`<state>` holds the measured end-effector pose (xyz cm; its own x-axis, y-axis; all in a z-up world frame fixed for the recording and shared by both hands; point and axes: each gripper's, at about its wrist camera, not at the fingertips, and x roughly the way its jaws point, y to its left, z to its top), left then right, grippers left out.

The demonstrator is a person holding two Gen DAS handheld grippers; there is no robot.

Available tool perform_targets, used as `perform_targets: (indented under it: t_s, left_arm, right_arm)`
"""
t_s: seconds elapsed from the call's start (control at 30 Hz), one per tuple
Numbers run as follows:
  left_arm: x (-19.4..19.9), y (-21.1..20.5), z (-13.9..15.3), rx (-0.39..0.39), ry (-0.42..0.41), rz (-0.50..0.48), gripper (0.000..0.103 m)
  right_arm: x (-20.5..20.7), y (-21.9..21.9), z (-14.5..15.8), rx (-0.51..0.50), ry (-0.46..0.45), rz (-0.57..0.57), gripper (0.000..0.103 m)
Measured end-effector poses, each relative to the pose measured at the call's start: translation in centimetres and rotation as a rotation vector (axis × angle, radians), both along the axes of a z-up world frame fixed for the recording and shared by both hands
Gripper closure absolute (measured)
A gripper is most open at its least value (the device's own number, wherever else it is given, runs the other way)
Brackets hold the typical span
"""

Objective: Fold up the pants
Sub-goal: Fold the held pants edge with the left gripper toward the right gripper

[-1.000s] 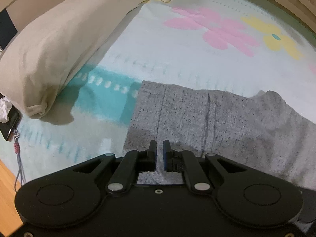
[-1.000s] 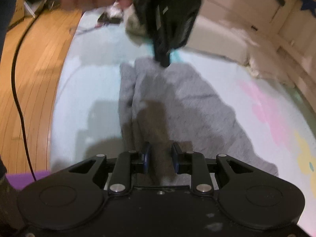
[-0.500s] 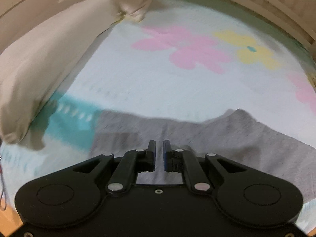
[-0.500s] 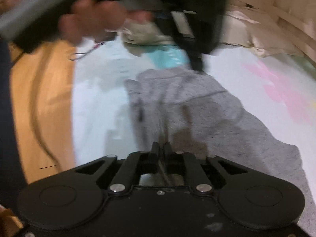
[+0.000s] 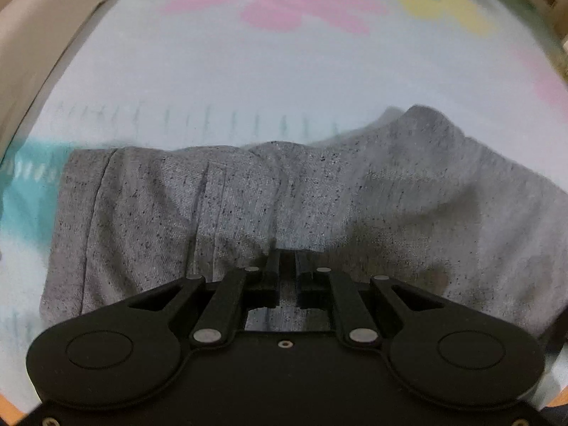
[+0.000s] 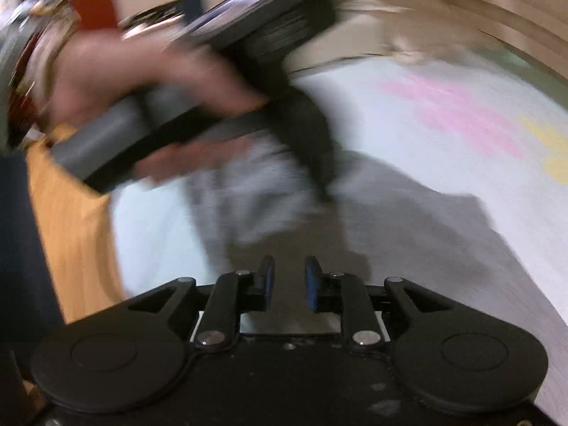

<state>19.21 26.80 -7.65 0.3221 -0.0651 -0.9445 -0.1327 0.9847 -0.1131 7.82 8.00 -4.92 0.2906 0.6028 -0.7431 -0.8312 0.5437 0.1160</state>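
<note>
- Surface: pale blue mat (image 5: 248, 71), one pink flower (image 5: 284, 3) and one yellow flower (image 5: 440, 3) printed on it; wood floor (image 6: 78, 234) alongside.
- One pair of grey pants (image 5: 248, 206) flat on the mat.
- Left gripper (image 5: 287, 266) over the pants, narrow gap; can't tell if fabric is pinched.
- Right gripper (image 6: 287, 277) fingers apart, nothing between them.

2 close wrist views, shared pants (image 5: 248, 206)

The pants (image 5: 248, 206) are speckled heather-grey knit with dark seam lines, lying rumpled flat on a pale flower-print mat. In the left wrist view they spread from 9 to 3 o'clock, one bump raised toward 2 o'clock.
</note>
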Motion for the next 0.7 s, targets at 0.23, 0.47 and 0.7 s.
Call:
perform_targets:
  t_s: [0.23, 0.47, 0.7]
  left_arm:
    - [-1.8, 0.4, -0.3, -0.012, 0.013, -0.023, 0.087]
    - [-2.6, -1.4, -0.7, 0.068, 0.019, -0.087, 0.087]
    - [-2.2, 0.7, -0.7, -0.018, 0.047, -0.03, 0.088]
  right_arm:
    - [9.5, -4.4, -0.2, 0.093, 0.085, -0.385, 0.073]
    - [16.7, -2.4, -2.2, 0.178, 0.23, -0.522, 0.069]
    - [13.6, -1.0, -5.6, 0.027, 0.307, -0.323, 0.069]
